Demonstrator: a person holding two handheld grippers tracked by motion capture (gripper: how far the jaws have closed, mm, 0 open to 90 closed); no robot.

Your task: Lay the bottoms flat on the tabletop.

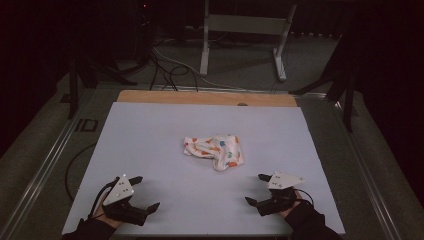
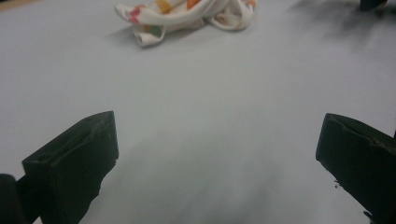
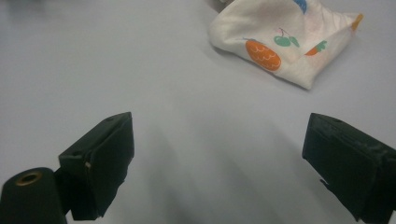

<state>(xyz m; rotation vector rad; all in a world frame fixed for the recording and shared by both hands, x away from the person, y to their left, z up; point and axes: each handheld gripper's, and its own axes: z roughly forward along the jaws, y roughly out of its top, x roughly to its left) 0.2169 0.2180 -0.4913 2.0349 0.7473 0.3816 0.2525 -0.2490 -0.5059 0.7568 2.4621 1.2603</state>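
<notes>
Broad white table top (image 1: pixel 165 135), matte and pale, spread across the middle of the high view, with a strip of bare wooden edge (image 1: pixel 200 97) along the far side. Beyond that, dim grey floor (image 1: pixel 240 70) with loose cables (image 1: pixel 165 70) and the legs of a white metal stand (image 1: pixel 242 30).

Near the centre of the table top, a crumpled cloth (image 1: pixel 215 151), white with small orange, green and blue prints, bunched into folds and lying flat on the surface. Same cloth at the top of the left gripper view (image 2: pixel 182 16), rumpled in loops, and at the upper right of the right gripper view (image 3: pixel 285 42), where an orange fruit print and a small green one can be made out.

At the near left corner, left gripper (image 1: pixel 145 192), held in a dark-sleeved hand, grey three-cornered plate on top, jaws spread wide with nothing between them, just bare table top. Well apart from the cloth, off to its near left.

At the near right, right gripper (image 1: pixel 257 189), likewise held in a dark-sleeved hand, jaws released and gaping, pointing inward across the table. Nothing gripped; cloth lying ahead, apart from the tips.
</notes>
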